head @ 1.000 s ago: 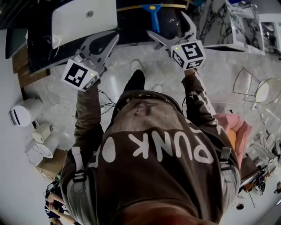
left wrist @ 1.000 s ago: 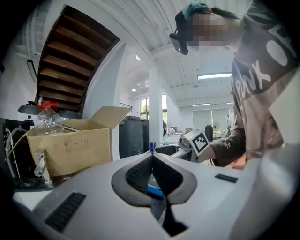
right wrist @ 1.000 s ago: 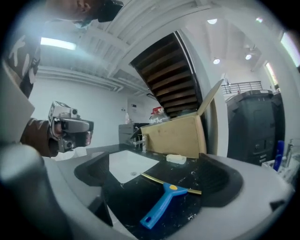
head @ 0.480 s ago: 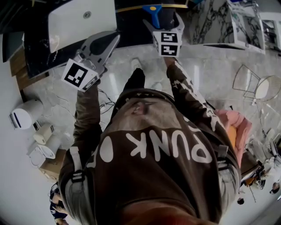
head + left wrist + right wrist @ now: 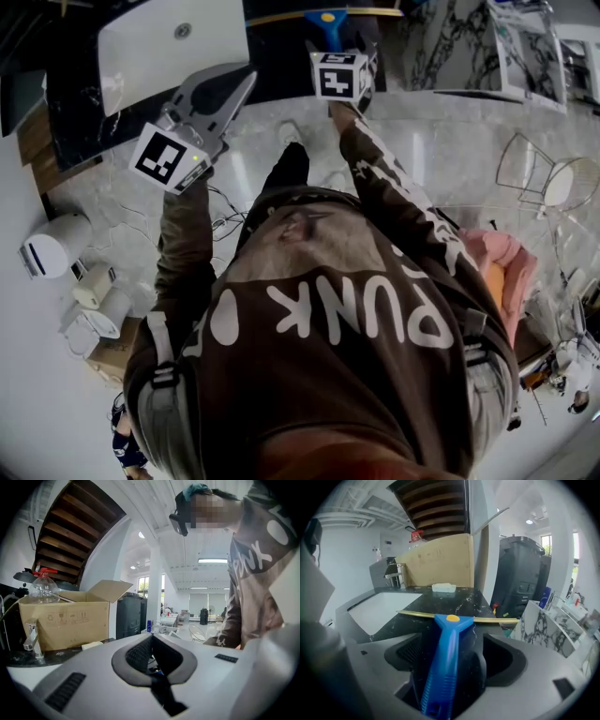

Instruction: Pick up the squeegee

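Head view: right gripper (image 5: pixel 341 52) closing round squeegee (image 5: pixel 325 18)

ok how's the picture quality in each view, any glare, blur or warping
Head view: strong fisheye bends the room's edges, and the glossy floor shows pale glare streaks. Left gripper view: far windows blown out, box crisp, corners black. Right gripper view: squeegee sharp and evenly lit, corners dark.
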The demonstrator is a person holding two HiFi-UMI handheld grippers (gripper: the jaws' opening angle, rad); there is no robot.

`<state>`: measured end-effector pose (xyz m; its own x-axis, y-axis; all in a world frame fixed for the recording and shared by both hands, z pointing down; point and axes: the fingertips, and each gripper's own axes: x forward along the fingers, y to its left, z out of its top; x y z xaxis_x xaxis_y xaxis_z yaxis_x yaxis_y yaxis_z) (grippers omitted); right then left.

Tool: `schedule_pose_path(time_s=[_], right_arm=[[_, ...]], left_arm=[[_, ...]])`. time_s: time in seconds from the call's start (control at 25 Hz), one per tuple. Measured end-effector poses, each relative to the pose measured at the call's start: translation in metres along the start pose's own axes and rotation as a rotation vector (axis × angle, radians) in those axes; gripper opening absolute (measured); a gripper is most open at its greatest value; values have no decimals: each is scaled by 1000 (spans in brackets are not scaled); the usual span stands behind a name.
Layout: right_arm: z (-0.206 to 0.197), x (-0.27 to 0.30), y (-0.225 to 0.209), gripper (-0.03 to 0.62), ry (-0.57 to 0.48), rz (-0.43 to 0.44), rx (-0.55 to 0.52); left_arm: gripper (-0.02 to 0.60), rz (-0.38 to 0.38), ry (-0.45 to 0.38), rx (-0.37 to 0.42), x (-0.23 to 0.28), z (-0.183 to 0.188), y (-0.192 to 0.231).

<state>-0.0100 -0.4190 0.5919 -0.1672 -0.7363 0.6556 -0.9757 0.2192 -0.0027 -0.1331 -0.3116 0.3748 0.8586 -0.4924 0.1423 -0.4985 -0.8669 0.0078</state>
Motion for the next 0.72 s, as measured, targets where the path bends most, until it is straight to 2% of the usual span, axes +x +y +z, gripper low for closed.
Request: schedule_pose_path(time_s=[0.16,0.4,0.56,0.72], right_arm=[[-11,8,-5,311,70,-18,28],[-12,11,-3,293,92,-7,29],[-11,11,6,233,86,27,0],[-6,10,4,159,61,7,-30]], left_arm=[[3,-1,-7,-5,-1,0,2],[3,-6,-9,-8,1,2,3],[3,-10,-11,-2,4,3,1],[3,-9,-8,7,4,5,0]])
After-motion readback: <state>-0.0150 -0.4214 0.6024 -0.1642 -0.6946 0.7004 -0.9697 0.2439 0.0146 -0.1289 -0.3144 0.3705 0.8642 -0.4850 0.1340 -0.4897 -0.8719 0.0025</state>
